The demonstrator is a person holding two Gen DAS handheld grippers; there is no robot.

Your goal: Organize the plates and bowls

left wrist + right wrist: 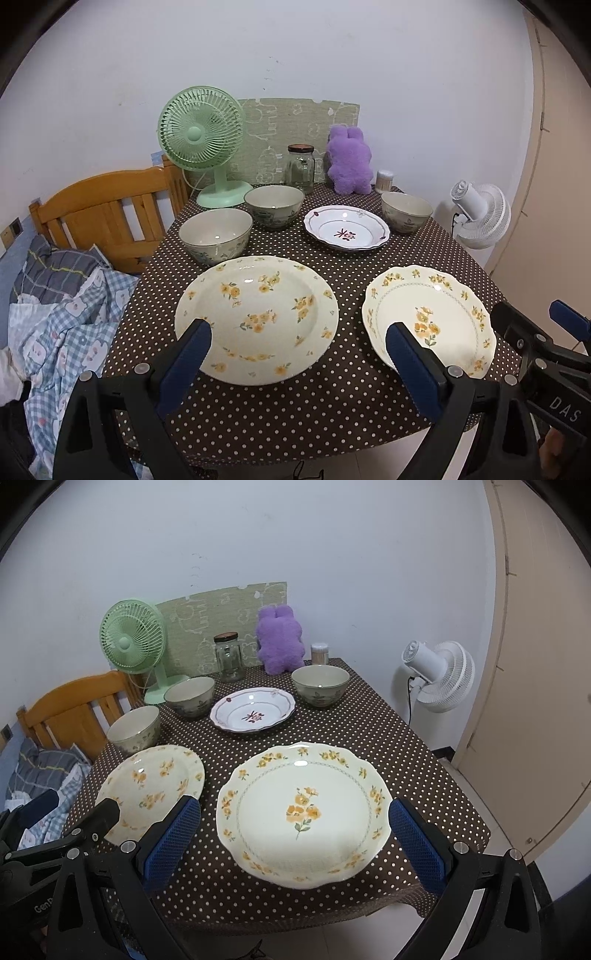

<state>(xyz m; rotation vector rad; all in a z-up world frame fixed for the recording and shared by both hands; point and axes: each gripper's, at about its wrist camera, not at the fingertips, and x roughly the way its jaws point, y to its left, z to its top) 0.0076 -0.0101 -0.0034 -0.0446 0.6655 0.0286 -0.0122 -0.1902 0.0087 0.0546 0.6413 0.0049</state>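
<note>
Two cream plates with yellow flowers lie at the table's near edge: a deep round one on the left and a scalloped flat one on the right. Behind them sit a white plate with a red motif and three grey-green bowls. My left gripper hovers open in front of the deep plate. My right gripper hovers open over the scalloped plate's near rim. Neither holds anything.
At the back of the dotted tablecloth stand a green fan, a glass jar, a purple plush and a toothpick holder. A wooden bed frame with bedding is at left, a white fan at right.
</note>
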